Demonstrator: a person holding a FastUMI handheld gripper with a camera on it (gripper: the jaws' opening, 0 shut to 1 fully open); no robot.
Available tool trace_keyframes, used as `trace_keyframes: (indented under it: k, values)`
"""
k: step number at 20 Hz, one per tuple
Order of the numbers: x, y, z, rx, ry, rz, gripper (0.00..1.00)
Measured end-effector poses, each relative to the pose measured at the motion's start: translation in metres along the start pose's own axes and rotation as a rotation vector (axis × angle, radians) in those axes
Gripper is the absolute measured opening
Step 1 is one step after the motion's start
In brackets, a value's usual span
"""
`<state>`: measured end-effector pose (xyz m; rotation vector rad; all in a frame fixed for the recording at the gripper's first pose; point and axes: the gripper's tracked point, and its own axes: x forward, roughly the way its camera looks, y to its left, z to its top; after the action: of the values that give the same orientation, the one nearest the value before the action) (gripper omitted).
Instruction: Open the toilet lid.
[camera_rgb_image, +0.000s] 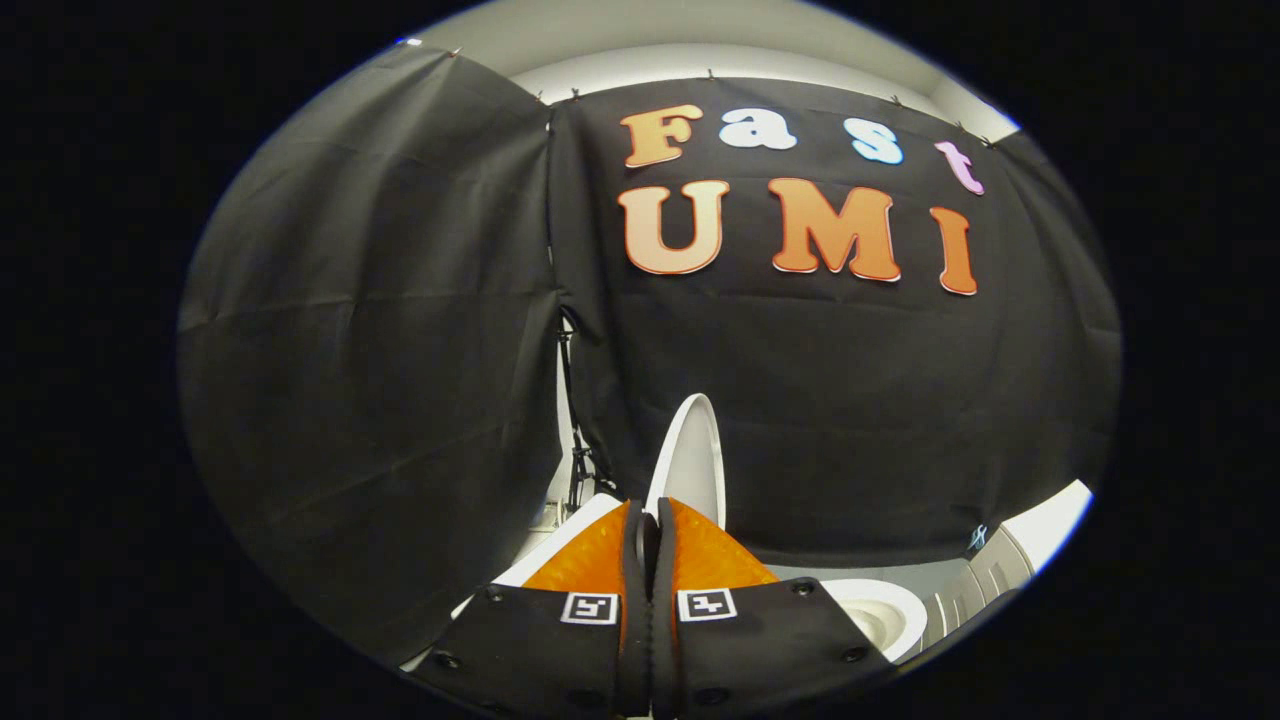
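Observation:
The white toilet lid (692, 450) stands raised, nearly upright, against the black cloth wall just beyond my fingertips. My gripper (648, 512) is shut, its two fingers pressed together with nothing visible between them. The fingertips sit right at the lid's lower left edge; I cannot tell whether they touch it. Below and to the right of the fingers the open white toilet bowl (885, 612) shows its rim and inner basin. The lid's hinge is hidden behind the fingers.
A white part of the toilet body (548, 560) shows to the left of the fingers. Black cloth walls (380, 400) close in the left and back. To the right of the bowl is a grey tiled surface (985, 572) and a white panel (1050, 520).

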<state>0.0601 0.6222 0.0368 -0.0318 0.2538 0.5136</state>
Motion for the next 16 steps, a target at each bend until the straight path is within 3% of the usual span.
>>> trace_keyframes:
  k: [10, 16]
  values:
    - [0.017, 0.055, -0.013, -0.089, 0.017, 0.029, 0.09]
    - [0.010, 0.046, -0.015, -0.166, 0.004, -0.014, 0.19]
